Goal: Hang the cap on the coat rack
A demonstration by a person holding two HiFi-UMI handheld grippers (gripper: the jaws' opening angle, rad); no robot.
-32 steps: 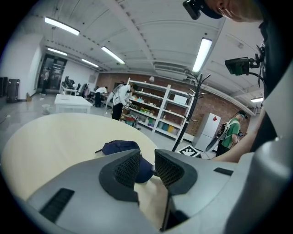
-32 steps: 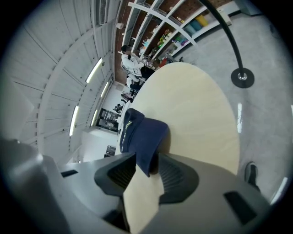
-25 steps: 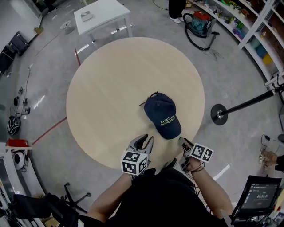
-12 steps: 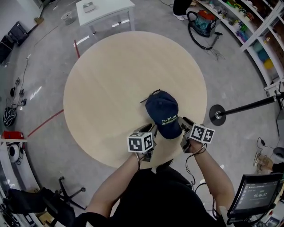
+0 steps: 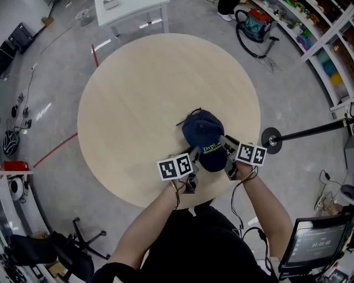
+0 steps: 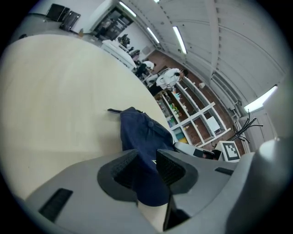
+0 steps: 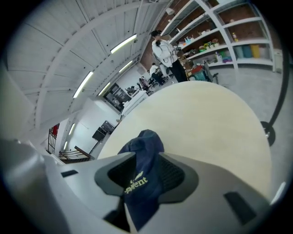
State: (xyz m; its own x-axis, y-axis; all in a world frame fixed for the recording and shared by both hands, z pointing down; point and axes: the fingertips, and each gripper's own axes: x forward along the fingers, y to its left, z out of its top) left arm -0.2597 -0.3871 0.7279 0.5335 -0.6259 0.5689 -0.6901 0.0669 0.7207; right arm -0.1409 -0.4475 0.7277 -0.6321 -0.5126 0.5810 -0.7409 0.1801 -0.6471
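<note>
A navy cap (image 5: 203, 131) with yellow-green print lies on the round wooden table (image 5: 138, 99), its brim toward me. My left gripper (image 5: 193, 156) is at the brim's left side and my right gripper (image 5: 225, 143) at its right side. In the left gripper view the jaws of the left gripper (image 6: 147, 169) have just been opening; the brim of the cap (image 6: 137, 132) lies between them, unpressed. In the right gripper view the right gripper (image 7: 146, 176) stands wide, with the cap (image 7: 142, 144) lying in the gap between its jaws.
A black stand with a round base (image 5: 273, 138) and a long pole is on the floor right of the table. A white side table (image 5: 130, 8), a bag (image 5: 251, 22) and shelves (image 5: 332, 33) lie beyond. A monitor (image 5: 310, 243) stands at lower right.
Both grippers moved forward from the table's near edge to either side of the cap's brim. The left gripper's marker cube rolled. The cap itself has not shifted.
</note>
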